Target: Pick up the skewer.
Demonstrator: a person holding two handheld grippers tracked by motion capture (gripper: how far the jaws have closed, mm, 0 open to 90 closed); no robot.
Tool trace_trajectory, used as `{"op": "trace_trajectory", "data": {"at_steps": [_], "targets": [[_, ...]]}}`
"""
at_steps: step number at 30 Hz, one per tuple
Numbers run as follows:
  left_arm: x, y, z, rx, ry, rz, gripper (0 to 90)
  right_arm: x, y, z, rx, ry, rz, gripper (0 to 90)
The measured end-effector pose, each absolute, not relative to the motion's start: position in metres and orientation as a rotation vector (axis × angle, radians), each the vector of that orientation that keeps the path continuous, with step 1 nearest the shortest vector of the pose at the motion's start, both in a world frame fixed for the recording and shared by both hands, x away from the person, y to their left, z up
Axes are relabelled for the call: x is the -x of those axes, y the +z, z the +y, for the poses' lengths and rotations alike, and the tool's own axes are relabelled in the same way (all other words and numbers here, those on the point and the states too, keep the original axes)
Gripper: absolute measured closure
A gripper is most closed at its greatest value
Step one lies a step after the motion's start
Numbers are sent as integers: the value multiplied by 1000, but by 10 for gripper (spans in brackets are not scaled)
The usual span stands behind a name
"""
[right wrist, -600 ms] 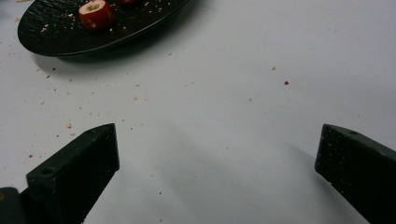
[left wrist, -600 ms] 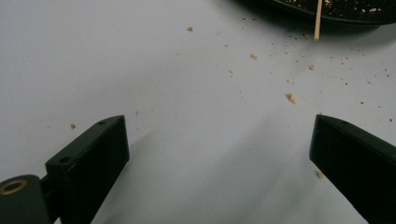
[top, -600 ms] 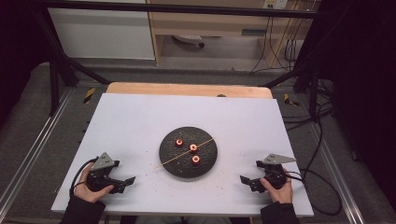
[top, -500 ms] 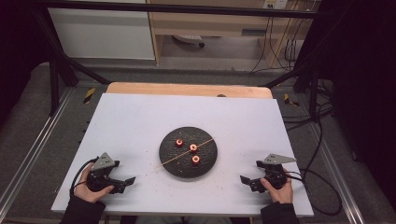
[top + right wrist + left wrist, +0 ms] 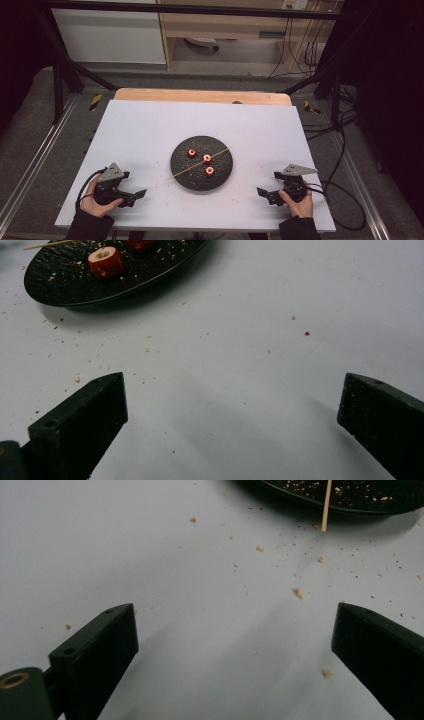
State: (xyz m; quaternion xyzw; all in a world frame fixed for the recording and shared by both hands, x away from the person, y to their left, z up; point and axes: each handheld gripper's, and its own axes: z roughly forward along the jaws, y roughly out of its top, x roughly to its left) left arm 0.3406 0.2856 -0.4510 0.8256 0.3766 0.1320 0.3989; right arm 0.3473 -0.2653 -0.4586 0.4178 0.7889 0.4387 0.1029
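Note:
A round black plate [image 5: 182, 170] lies in the middle of the white table. On it sit three small red ring-shaped pieces [image 5: 206, 159], and a thin wooden skewer [image 5: 186, 170] lies across it, its near end poking past the rim [image 5: 326, 510]. My left gripper [image 5: 135, 194] rests on the table at the front left, open, with bare table between its jaws. At the front right my right gripper [image 5: 264, 193] is open too and holds nothing. In the right gripper view the plate [image 5: 65, 290] and one red piece [image 5: 105, 262] lie ahead to the left.
Crumbs [image 5: 298, 593] are scattered on the white table top [image 5: 150, 130] around the plate. A wooden strip [image 5: 200, 96] runs along the far edge. Black frame bars [image 5: 60, 80] and cables [image 5: 340, 150] flank the table.

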Motion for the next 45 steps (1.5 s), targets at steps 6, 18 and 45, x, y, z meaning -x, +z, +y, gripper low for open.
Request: {"op": "trace_trajectory", "data": {"at_steps": [6, 18, 45], "targets": [[-341, -449, 282, -2096, 329, 950, 44, -347, -458, -266, -1231, 1297, 2324, 6], [-342, -444, 273, -2119, 327, 928, 44, -348, -457, -267, -1227, 1289, 2327, 6], [-353, -423, 243, -2167, 321, 865, 50, -348, -457, -267, -1227, 1285, 2330, 5]]}}
